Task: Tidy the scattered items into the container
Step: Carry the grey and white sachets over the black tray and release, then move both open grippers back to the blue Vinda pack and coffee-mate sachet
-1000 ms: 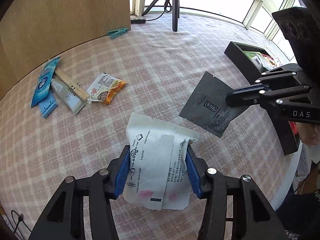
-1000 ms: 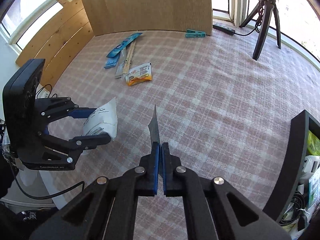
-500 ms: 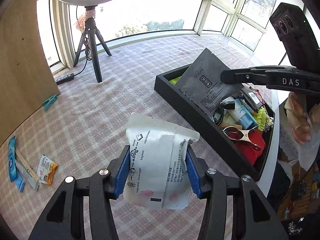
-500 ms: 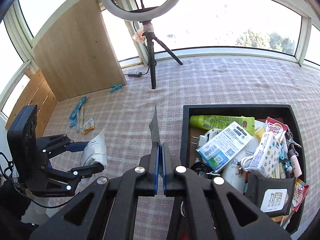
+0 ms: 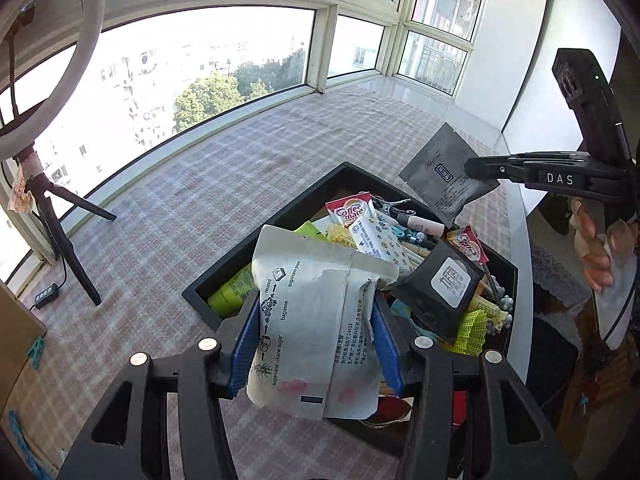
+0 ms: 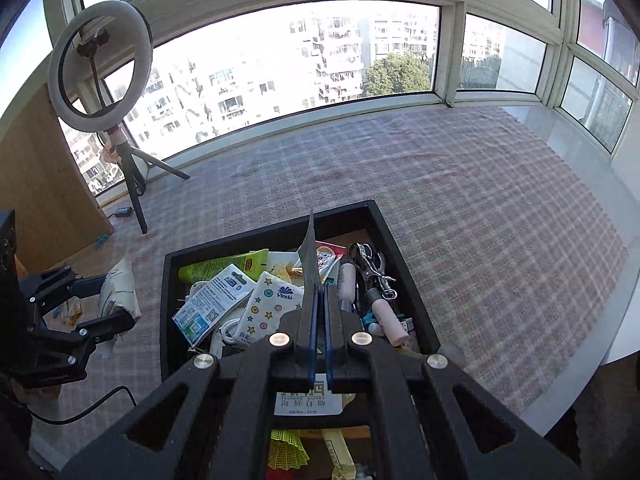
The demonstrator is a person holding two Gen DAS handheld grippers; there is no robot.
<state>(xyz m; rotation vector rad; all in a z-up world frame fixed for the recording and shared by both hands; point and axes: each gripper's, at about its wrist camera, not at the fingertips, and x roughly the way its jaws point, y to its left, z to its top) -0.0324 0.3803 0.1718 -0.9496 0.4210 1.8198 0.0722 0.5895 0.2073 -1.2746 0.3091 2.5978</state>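
We record two items in hand above one receptacle. Item one: a white paper pouch [image 5: 320, 320], printed with "sugarcane" and "bagasse", held by our left tool [image 5: 316, 344], whose blue pads press its two side edges with the jaws partly spread to the pouch's width; its long axis runs along the tool's fingers, the torn top edge pointing away from the camera and over the near corner of the black container [image 5: 276, 220]. In the right wrist view the same pouch [image 6: 118, 292] and left tool [image 6: 104, 300] sit just left of the container's left wall [image 6: 165, 304], above the checked cloth of the tabletop [image 6: 480, 220]. Item two: a flat dark grey sachet [image 5: 444, 176], pinched at one edge by our right tool [image 5: 476, 170], jaws fully closed on it; in the left wrist view it hangs tilted over the container's far side, one corner pointing up. From the right wrist camera the sachet [image 6: 310, 256] is edge-on, a thin blade rising straight from the right tool [image 6: 319, 300], its long axis in line with the fingers and its tip aimed at the container's far wall. Contents of the container: a green tube [image 6: 224, 266], a star-printed tissue pack [image 6: 268, 308], creamer sachets [image 5: 352, 210], a black wipes pack [image 5: 444, 284], a pink stick [image 6: 386, 316]. A ring light [image 6: 102, 68] on a tripod stands on the tabletop, well apart.
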